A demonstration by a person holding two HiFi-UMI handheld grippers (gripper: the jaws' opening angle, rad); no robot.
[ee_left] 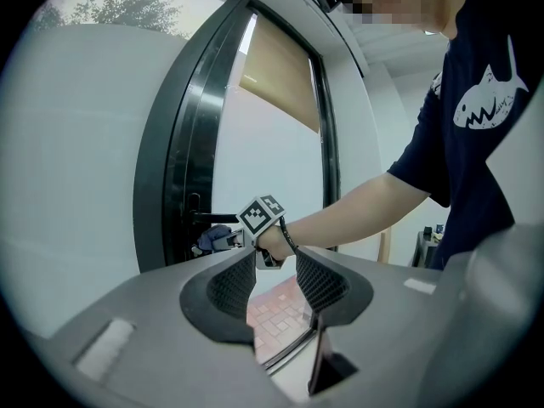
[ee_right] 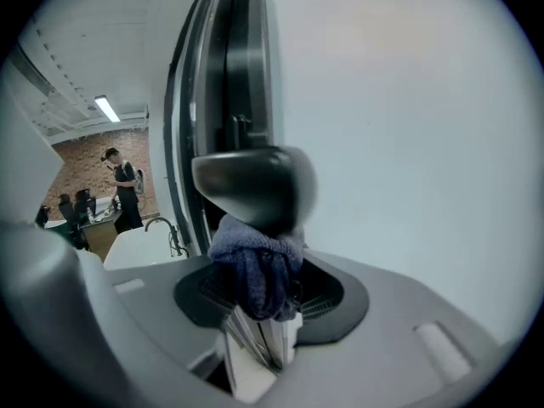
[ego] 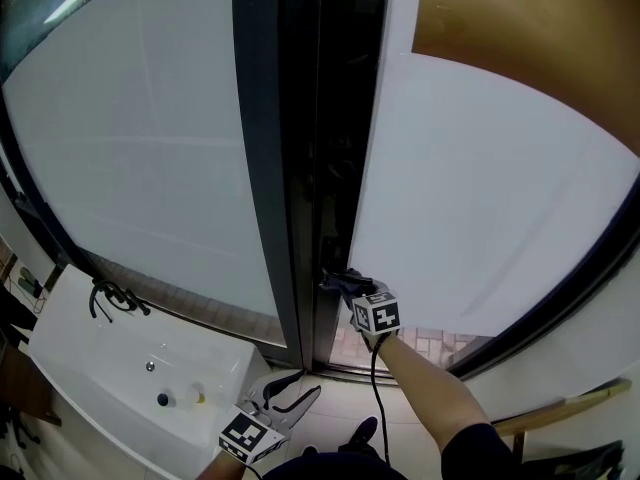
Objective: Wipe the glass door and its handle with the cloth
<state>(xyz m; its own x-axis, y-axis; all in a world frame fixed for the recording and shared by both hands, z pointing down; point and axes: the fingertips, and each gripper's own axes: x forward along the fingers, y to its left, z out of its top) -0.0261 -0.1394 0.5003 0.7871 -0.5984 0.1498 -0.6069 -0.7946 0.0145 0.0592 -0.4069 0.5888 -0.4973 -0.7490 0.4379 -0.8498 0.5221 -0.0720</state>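
Observation:
The frosted glass door (ego: 470, 198) stands slightly ajar in its dark frame (ego: 265, 168). My right gripper (ego: 345, 286) is shut on a dark blue cloth (ego: 340, 282) and presses it against the door's black handle (ego: 328, 268). In the right gripper view the cloth (ee_right: 255, 270) bunches between the jaws, touching the underside of the handle's rounded end (ee_right: 255, 185). My left gripper (ego: 290, 390) hangs low near the floor, open and empty. The left gripper view looks past its own spread jaws (ee_left: 276, 283) at the right gripper (ee_left: 223, 240), the cloth (ee_left: 212, 238) and the handle (ee_left: 208, 219).
A white sink (ego: 90, 368) with a black faucet (ego: 115, 296) stands at the lower left. A fixed glass pane (ego: 140, 148) fills the left. Brick paving (ego: 420, 343) shows beyond the threshold. A person (ee_right: 123, 185) stands far off in the room behind.

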